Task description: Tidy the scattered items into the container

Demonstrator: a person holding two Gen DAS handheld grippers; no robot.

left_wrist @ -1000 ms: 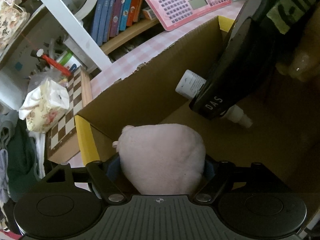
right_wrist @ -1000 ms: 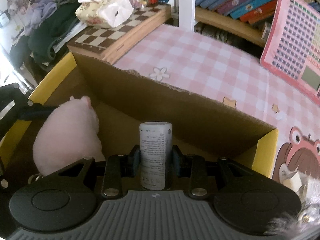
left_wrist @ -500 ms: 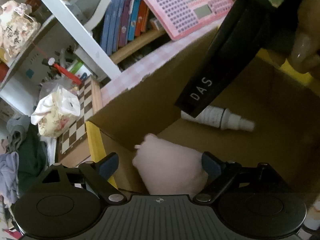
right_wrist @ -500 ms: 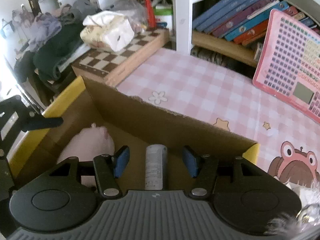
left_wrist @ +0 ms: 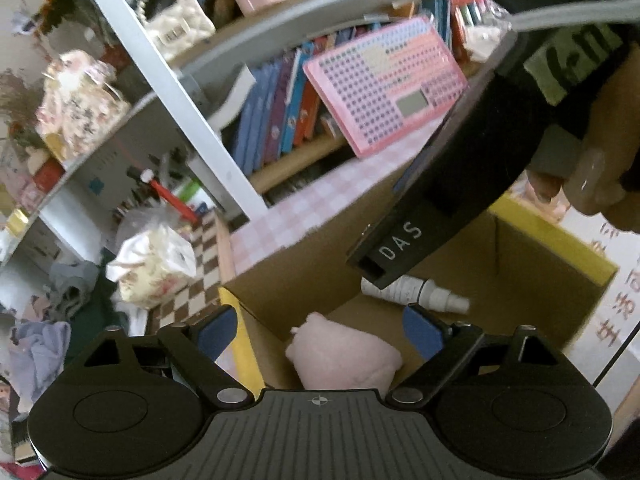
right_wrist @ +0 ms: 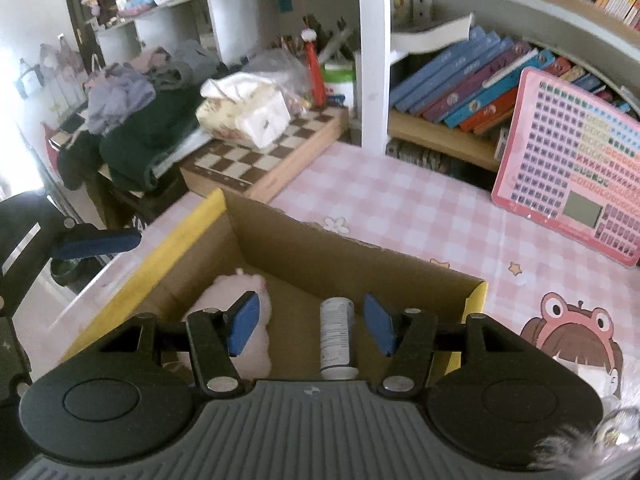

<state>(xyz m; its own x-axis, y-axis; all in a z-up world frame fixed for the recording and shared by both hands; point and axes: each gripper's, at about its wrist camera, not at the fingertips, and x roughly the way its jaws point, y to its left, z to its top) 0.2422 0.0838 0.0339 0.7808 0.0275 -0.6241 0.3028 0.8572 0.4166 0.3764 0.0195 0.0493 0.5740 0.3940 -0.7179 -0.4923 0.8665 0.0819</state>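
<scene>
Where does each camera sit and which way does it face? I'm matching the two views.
Left wrist: on the left gripper, looking down into the cardboard box; its open jaws, the right gripper's body and a hand show.
Right wrist: on the right gripper, looking into the box from the opposite side; its open jaws show.
Shared: pink plush, white bottle, pink keyboard toy.

Each claw is black plastic with a grey ribbed top, two round caps, silver screws and blue pads: the left claw point(left_wrist: 316, 330) and the right claw point(right_wrist: 306, 322). At upper right, "DAS" in white marks a black body, beside a grey cable.
</scene>
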